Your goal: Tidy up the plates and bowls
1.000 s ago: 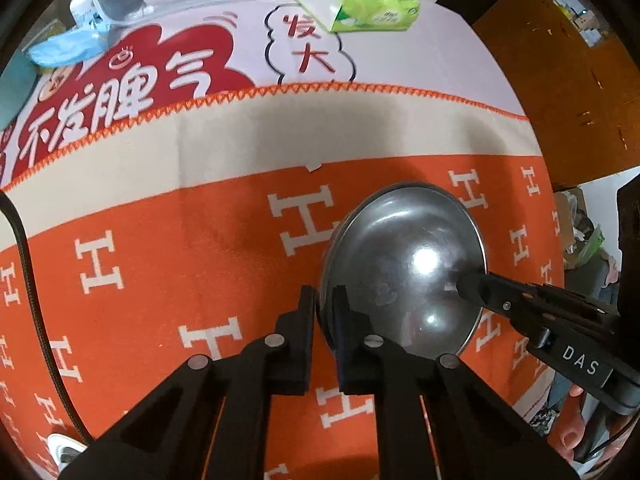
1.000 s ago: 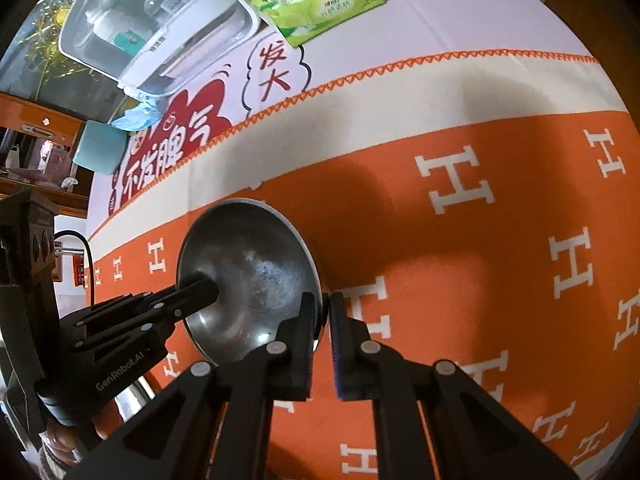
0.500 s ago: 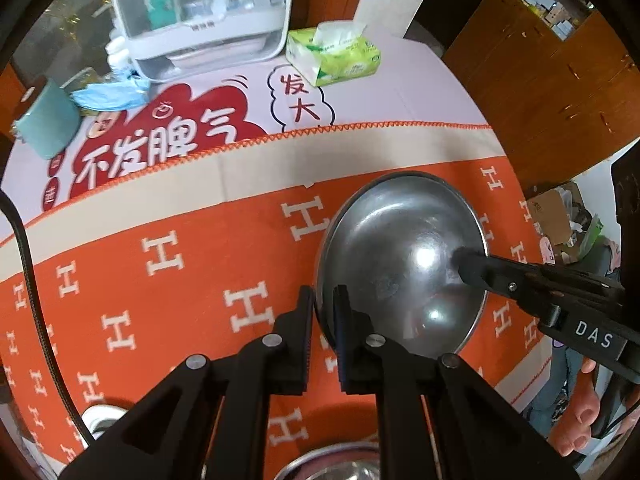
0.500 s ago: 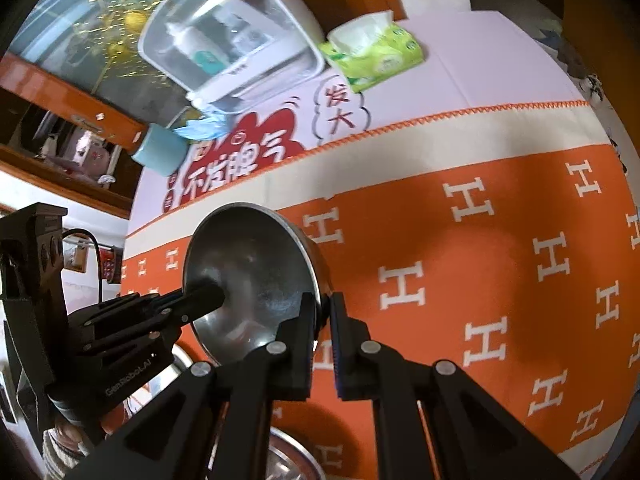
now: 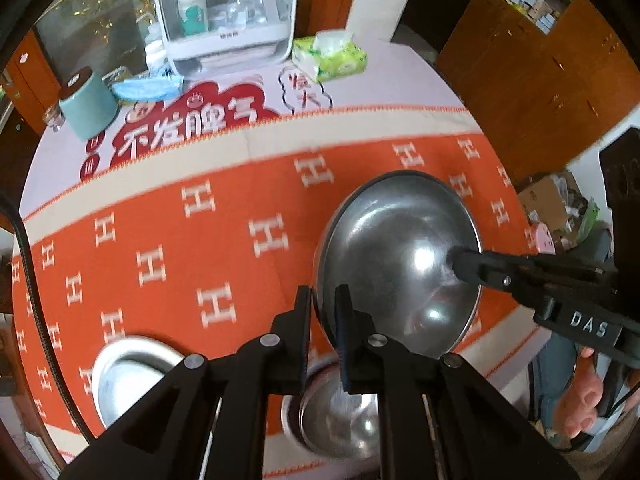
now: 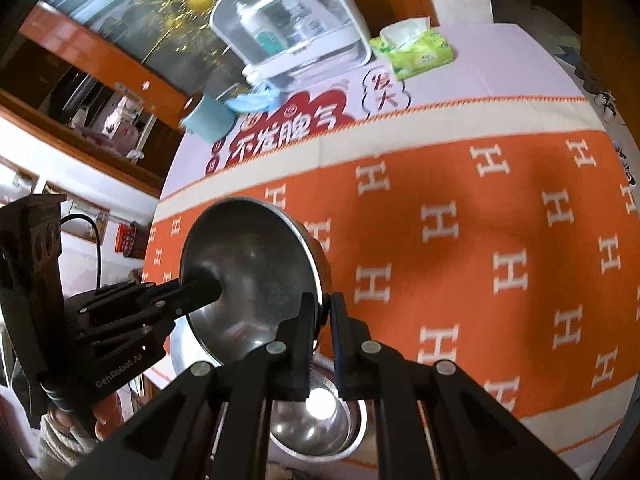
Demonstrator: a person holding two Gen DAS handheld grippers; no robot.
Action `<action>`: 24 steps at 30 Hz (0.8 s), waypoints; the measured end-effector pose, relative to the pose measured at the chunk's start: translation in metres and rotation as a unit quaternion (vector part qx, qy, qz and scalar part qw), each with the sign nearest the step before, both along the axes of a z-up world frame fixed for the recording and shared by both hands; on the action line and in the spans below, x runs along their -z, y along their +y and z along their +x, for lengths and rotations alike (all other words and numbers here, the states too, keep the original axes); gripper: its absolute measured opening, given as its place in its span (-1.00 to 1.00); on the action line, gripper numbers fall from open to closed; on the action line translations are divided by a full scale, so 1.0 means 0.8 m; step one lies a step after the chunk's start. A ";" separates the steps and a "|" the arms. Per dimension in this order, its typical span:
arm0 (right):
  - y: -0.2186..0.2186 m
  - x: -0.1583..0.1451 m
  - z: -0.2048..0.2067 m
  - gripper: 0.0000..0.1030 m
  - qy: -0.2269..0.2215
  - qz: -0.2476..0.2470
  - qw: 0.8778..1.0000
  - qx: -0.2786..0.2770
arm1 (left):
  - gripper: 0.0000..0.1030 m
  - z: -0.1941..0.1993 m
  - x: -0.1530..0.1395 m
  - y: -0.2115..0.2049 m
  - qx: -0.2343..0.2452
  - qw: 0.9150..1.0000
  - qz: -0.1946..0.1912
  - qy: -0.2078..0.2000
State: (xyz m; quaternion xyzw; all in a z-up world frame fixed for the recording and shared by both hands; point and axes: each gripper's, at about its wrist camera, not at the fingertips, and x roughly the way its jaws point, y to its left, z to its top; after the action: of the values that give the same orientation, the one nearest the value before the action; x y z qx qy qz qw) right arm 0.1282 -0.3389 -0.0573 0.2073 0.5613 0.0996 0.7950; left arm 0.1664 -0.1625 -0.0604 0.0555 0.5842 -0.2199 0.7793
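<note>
Both tongs grip one steel bowl (image 5: 400, 264) by opposite edges of its rim and hold it tilted in the air above the worktop (image 5: 240, 152). The left tongs (image 5: 325, 312) are clenched on the rim's near-left edge, one finger outside the wall and one inside. The right tongs (image 6: 322, 320) are clamped the same way on the other side; in the left wrist view they (image 5: 460, 264) reach in from the right, with a finger lying against the inner wall.

The bowl is round, shallow and of dull grey metal, with a thin rolled rim. Its inside is scuffed and slightly cloudy, and it carries two bright glints of reflected light. In the right wrist view the bowl (image 6: 252, 264) sits just left of the right tongs, its opening turned toward the left tongs (image 6: 200, 292).

Under the tongs, on the near edge of the orange cloth with white H marks, stands a second steel bowl (image 6: 320, 416), upright, with a bright spot in its bottom. To the left of the left tongs lies a shallow metal plate (image 5: 128, 376), also on the cloth. Far beyond the tongs stand a green tissue pack (image 5: 330, 58), a clear box with a white base holding bottles (image 5: 224, 16), and a teal cup (image 5: 86, 104).
</note>
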 end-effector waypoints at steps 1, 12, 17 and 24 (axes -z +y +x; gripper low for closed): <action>0.005 0.003 -0.009 -0.85 0.003 -0.001 1.000 -0.005 | -0.81 -0.012 0.006 0.005 0.002 1.000 0.000 0.006; 0.046 0.072 -0.085 -0.85 0.070 -0.012 0.997 -0.041 | -0.79 -0.105 0.084 0.028 0.023 0.997 0.034 0.067; 0.053 0.093 -0.103 -0.85 0.089 -0.014 0.995 -0.042 | -0.79 -0.121 0.106 0.028 0.031 0.995 0.040 0.080; 0.053 0.112 -0.111 -0.86 0.108 -0.022 0.993 -0.043 | -0.78 -0.134 0.126 0.021 0.034 0.994 0.049 0.095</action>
State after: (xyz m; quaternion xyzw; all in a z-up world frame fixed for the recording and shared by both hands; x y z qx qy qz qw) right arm 0.0391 -0.2969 -0.1465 0.1751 0.6543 0.0979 0.7291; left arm 0.0592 -0.1456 -0.1613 0.0921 0.6636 -0.2217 0.7085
